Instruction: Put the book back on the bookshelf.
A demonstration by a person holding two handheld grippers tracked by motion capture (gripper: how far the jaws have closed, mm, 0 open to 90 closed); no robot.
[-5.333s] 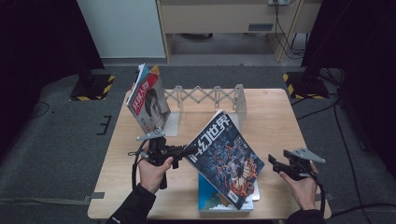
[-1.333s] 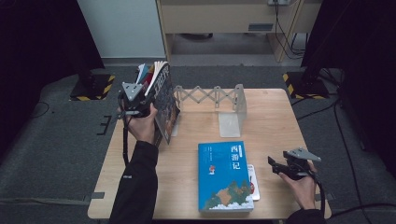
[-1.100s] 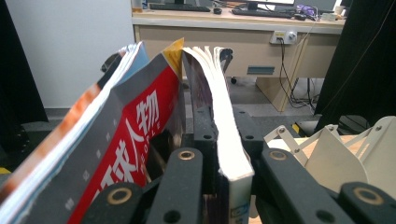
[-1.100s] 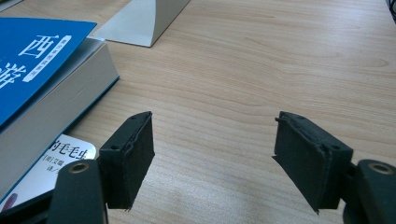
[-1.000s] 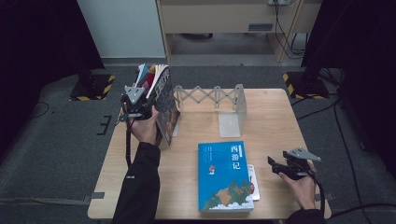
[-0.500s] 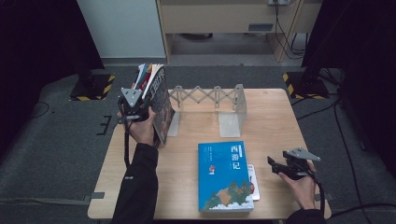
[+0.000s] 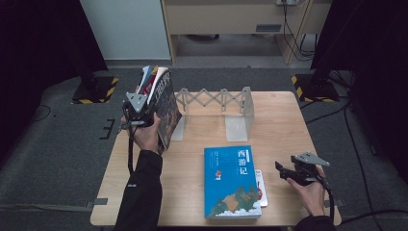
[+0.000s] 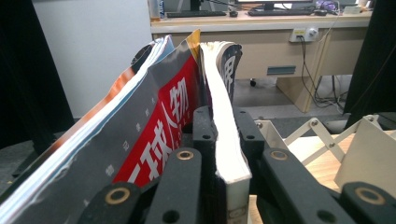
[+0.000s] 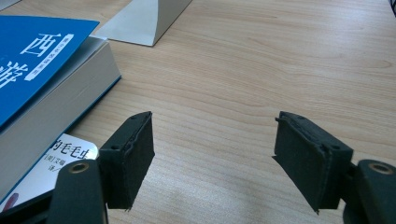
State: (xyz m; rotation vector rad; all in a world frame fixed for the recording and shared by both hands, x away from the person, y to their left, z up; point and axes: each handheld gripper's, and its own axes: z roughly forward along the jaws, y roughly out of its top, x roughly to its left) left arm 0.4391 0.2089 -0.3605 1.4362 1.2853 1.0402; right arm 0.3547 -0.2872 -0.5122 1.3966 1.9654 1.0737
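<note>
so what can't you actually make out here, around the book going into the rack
- Whether the dark-covered book rests on the table: in the high view the left gripper and hand cover its lower edge.
- Its cover: in the left gripper view it is edge-on, pages between the jaws.
- Magazines behind it: count unclear, overlapped.
- Small book under the blue book: mostly covered; title cut off in the right gripper view.

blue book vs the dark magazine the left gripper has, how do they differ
The blue book lies flat on the table, cover up; the dark magazine stands upright at the rack's left end. The book is untouched; the left gripper is clamped on the magazine. The book looks thicker. Both covers carry Chinese characters.
</note>
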